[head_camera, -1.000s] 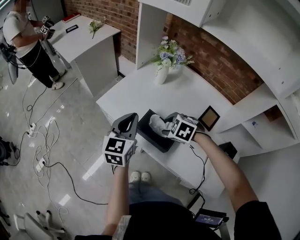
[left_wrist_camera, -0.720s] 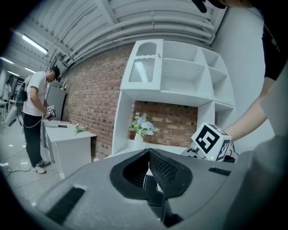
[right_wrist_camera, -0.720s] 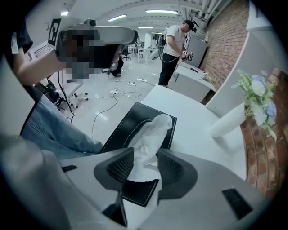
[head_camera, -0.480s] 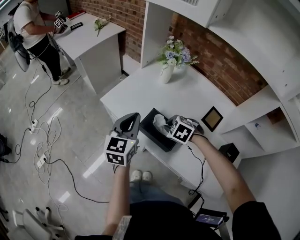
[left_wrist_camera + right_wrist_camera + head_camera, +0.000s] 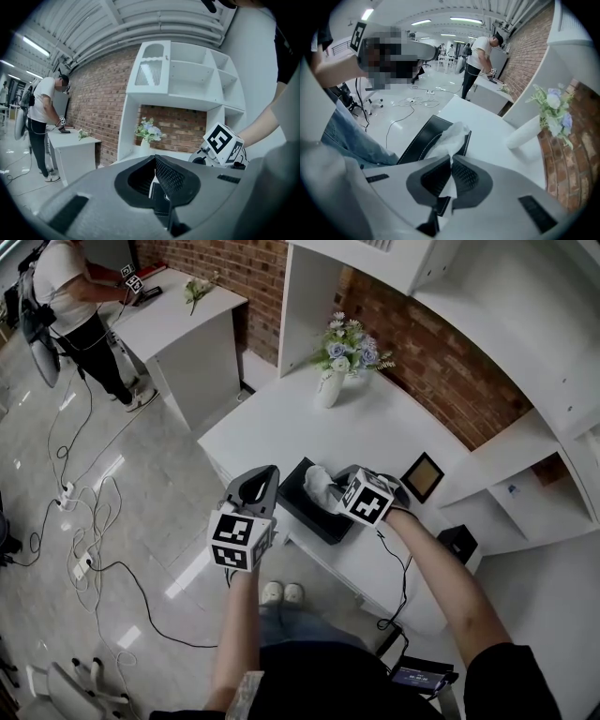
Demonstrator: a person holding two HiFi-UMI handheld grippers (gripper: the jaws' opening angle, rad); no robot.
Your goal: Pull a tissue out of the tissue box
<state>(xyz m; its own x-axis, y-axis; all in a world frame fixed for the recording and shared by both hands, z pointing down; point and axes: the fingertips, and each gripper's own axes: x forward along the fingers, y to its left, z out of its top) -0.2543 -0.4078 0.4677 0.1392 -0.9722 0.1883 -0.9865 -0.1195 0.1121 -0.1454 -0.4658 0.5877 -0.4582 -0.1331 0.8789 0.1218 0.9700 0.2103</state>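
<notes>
A black tissue box (image 5: 309, 507) lies at the near edge of the white table (image 5: 375, 432). A white tissue (image 5: 319, 486) sticks up from its slot. My right gripper (image 5: 336, 489) points steeply down at it. In the right gripper view its jaws are closing on the tissue (image 5: 451, 136) above the box (image 5: 419, 136), and the pads of the right gripper (image 5: 451, 163) press on the sheet. My left gripper (image 5: 266, 474) hovers just left of the box. In the left gripper view the left gripper (image 5: 154, 158) is shut on nothing.
A white vase of flowers (image 5: 330, 381) stands at the table's far side and a small picture frame (image 5: 422, 476) to the right of the box. A person (image 5: 70, 296) works at a second desk (image 5: 173, 320) at the back left. Cables (image 5: 84, 521) trail across the floor.
The right gripper stays at the tissue, shifted only slightly. The left gripper has not moved. The person at the back has stepped closer to the far desk.
</notes>
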